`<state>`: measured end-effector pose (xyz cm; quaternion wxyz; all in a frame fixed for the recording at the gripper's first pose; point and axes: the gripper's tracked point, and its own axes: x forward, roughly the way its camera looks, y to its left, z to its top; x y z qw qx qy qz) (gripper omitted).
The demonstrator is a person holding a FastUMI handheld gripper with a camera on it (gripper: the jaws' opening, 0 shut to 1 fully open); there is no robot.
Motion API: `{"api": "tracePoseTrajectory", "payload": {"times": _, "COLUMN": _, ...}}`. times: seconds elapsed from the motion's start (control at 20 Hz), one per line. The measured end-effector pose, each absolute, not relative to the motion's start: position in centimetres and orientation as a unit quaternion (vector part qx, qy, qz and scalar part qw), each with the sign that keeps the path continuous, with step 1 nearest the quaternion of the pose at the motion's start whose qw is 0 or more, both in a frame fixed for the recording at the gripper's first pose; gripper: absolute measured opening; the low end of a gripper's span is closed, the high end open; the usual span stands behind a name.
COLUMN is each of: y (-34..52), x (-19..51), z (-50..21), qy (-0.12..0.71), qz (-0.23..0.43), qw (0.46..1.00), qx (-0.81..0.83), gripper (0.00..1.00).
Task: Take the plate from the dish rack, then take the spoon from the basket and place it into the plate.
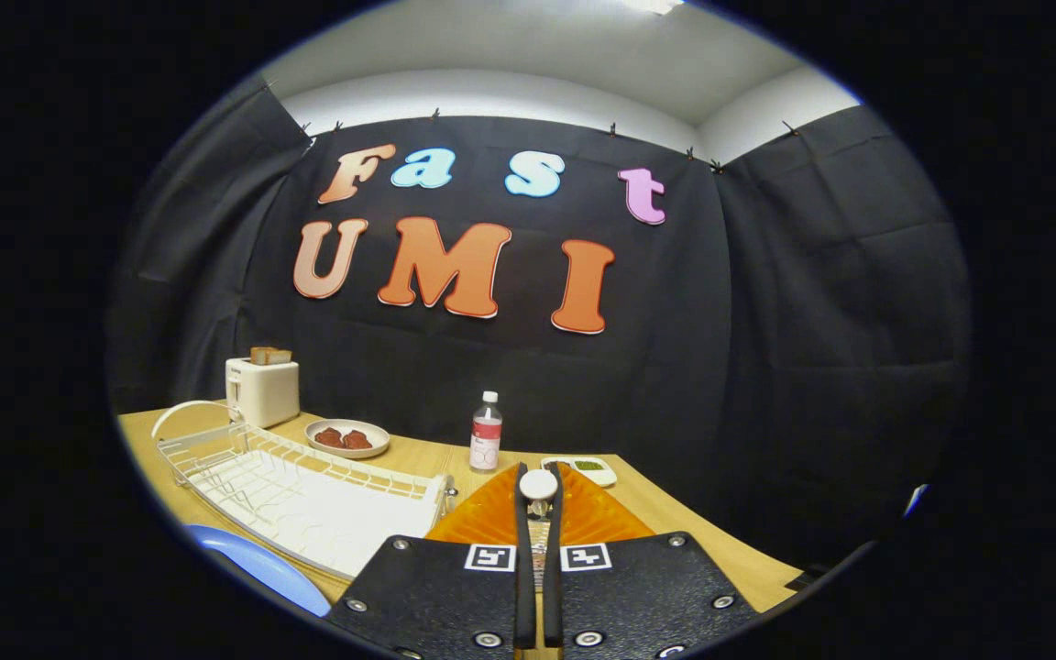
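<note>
Our claw (pixel 538 495) is closed on the spoon (pixel 538 484): both fingers press its thin handle, and its pale rounded end sticks up just past the fingertips. We judge the spoon light, stiff and smooth, so it could pivot or slip in a narrow pinch; mid-handle is the safer hold. The blue plate (pixel 262 566) lies on the desk (pixel 418 456), low and to the left of the claw, just in front of the white rack (pixel 308 495). The orange basket (pixel 597 518) sits right under the fingers. The spoon is well apart from the plate, not yet over it.
</note>
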<state>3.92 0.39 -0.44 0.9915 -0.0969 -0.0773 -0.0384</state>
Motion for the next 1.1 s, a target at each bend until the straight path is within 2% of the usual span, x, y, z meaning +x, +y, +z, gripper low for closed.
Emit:
{"api": "tracePoseTrajectory", "payload": {"times": 0.35, "y": 6.8, "x": -2.6, "z": 0.1, "qy": -0.079, "qz": 0.008, "qw": 0.993, "qx": -0.088, "gripper": 0.03}}
{"api": "tracePoseTrajectory", "payload": {"times": 0.6, "y": 12.4, "x": -5.9, "z": -4.4, "qy": -0.054, "qz": 0.048, "qw": 0.995, "qx": -0.064, "gripper": 0.03}}
{"api": "tracePoseTrajectory", "payload": {"times": 1.1, "y": 19.7, "x": -7.4, "z": -12.7, "qy": -0.008, "qz": 0.104, "qw": 0.994, "qx": -0.044, "gripper": 0.03}}
